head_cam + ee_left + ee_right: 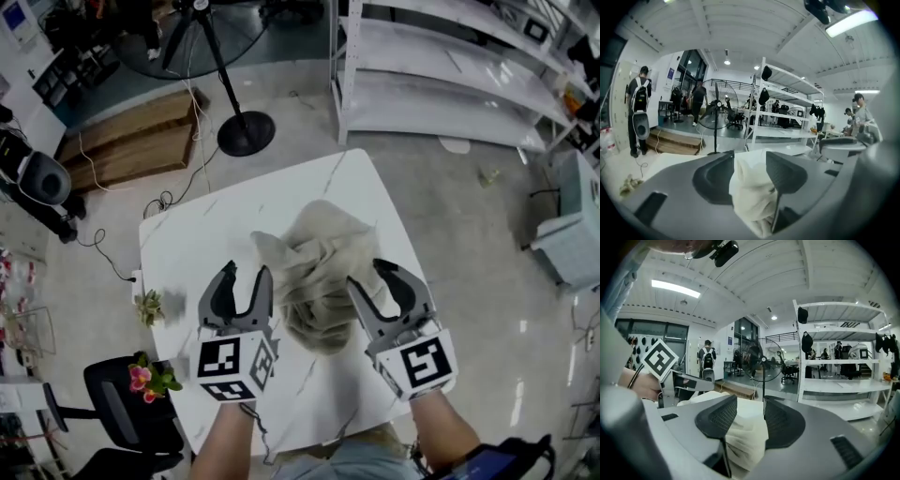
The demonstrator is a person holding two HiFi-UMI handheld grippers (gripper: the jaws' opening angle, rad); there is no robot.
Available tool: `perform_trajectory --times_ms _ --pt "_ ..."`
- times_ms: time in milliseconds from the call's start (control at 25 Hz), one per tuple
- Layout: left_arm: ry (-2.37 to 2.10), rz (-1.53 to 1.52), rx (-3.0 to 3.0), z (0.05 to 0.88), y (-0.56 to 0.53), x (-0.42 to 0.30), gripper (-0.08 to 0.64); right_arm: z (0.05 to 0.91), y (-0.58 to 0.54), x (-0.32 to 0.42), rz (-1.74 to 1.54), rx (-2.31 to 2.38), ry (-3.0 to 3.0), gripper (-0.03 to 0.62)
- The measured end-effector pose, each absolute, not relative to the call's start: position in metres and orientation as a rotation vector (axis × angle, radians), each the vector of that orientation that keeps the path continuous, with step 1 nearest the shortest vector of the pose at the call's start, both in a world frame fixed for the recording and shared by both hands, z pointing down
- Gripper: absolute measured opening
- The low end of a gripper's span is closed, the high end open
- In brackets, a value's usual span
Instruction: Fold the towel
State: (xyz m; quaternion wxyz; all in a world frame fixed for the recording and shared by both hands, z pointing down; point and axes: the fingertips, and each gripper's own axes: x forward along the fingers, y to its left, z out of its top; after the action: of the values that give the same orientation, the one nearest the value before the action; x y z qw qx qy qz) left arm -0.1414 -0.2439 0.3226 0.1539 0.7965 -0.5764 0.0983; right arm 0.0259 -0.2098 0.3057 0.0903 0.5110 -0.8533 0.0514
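I'm seeing left gripper and right gripper showing grey shells, dark ribbed pads, white marker cubes carrying black squares; person's wearing a blue-grey top

One towel lay on one table. The left gripper and right gripper made two. One fan stood far.

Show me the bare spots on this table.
Bare: the table left of the towel, the strip beyond it at the far edge, and the near edge between the left hand-held gripper and right hand-held gripper. Crowded: the middle, under the crumpled towel.
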Motion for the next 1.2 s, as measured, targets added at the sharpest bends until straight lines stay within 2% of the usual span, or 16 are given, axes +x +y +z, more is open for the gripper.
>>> perform_trajectory --times_ms 200,440,560,720,1200 --pt "-1.615 0.271 2.202 0.351 -0.277 -0.141 0.267 0.33 -0.224 0.034 0.174 1.481 -2.522 0.184" --pt "-1.553 0.304 2.108 0.388 -0.301 -0.14 0.265 0.352 -0.237 0.04 0.198 1.444 -2.498 0.178" --pt "-1.518 0.329 2.059 0.404 -0.305 -0.138 0.214 0.36 -0.241 0.043 0.208 1.433 -2.481 0.176" --pt "-1.531 0.408 2.052 0.41 -0.305 -0.137 0.025 0.366 -0.244 0.046 0.219 1.432 -2.467 0.175" --pt "-1.512 0.409 2.119 0.389 -0.296 -0.13 0.017 0.354 -0.293 0.056 0.122 1.371 -2.445 0.17"
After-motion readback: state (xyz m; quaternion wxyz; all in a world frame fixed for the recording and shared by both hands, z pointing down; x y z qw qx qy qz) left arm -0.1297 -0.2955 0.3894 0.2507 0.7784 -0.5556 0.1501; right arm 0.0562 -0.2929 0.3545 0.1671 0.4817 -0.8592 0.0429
